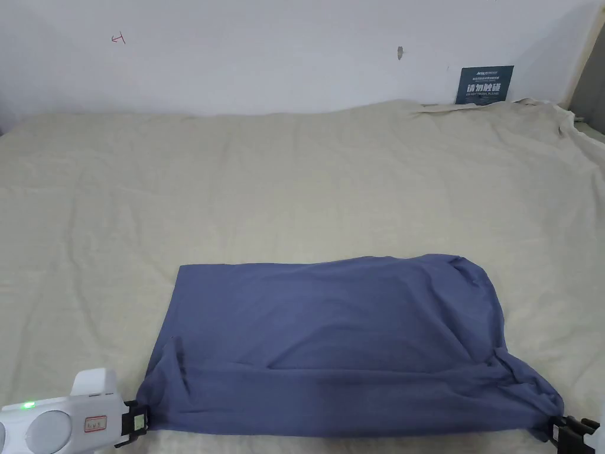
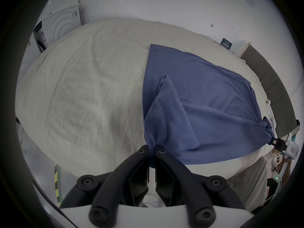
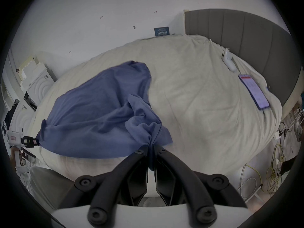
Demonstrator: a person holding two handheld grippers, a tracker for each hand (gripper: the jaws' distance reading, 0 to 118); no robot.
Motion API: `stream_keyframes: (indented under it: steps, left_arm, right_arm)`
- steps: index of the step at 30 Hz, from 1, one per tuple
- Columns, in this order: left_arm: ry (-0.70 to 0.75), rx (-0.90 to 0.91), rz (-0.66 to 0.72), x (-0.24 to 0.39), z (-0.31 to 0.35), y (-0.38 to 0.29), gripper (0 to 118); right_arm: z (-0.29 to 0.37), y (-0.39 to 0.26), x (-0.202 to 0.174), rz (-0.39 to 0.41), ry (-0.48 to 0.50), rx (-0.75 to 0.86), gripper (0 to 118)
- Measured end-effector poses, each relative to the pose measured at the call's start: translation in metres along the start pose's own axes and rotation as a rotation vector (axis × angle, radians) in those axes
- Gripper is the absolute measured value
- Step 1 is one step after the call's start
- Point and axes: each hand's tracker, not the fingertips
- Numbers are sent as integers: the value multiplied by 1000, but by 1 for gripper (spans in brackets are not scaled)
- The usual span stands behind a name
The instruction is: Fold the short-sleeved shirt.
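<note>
Head view: the blue shirt (image 1: 331, 343) lies on the beige bedsheet (image 1: 295, 177), near edge toward me, stretched between my two tools. Left gripper (image 1: 137, 423) bites the near left corner; right gripper (image 1: 564, 434) bites the near right corner, where the cloth bunches. Far edge lies flat on the left, rounded and puffed on the right.

Left gripper view: my jaws are closed on a gathered pinch of cloth, and a sleeve (image 2: 166, 103) rises in a peak above the pinch. To fold cleanly I judge I should keep tension even across the near hem and lift both corners together.

Right gripper view: jaws are clamped on a thick wad of fabric, with more layers caught than on the left. A phone (image 3: 254, 93) lies well apart, near the headboard (image 3: 238, 34). Likely risk: the wad drags a crooked crease. I would carry this side slower and lay it down flat.
</note>
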Motion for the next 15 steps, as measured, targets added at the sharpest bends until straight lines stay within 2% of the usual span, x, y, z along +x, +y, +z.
stream_keyframes:
  steps: [8,10,11,12,14,15]
  left_arm:
    - [27,-28,27,0,-19,-16,4]
    - [28,-26,37,0,-17,-14,9]
    - [28,-27,36,1,-16,-13,19]
    - [26,-23,30,3,-14,-13,38]
    - [51,-16,11,8,-9,-12,77]
    - [61,-16,7,10,-6,-11,95]
  right_arm:
    - [-26,-18,6,-23,-29,-85,5]
    - [-23,-17,3,-22,-32,-80,7]
    - [-22,-15,2,-22,-33,-81,12]
    - [-22,-13,5,-20,-32,-83,25]
    - [-15,-8,1,-4,-57,-75,53]
    - [-10,-6,0,3,-65,-60,73]
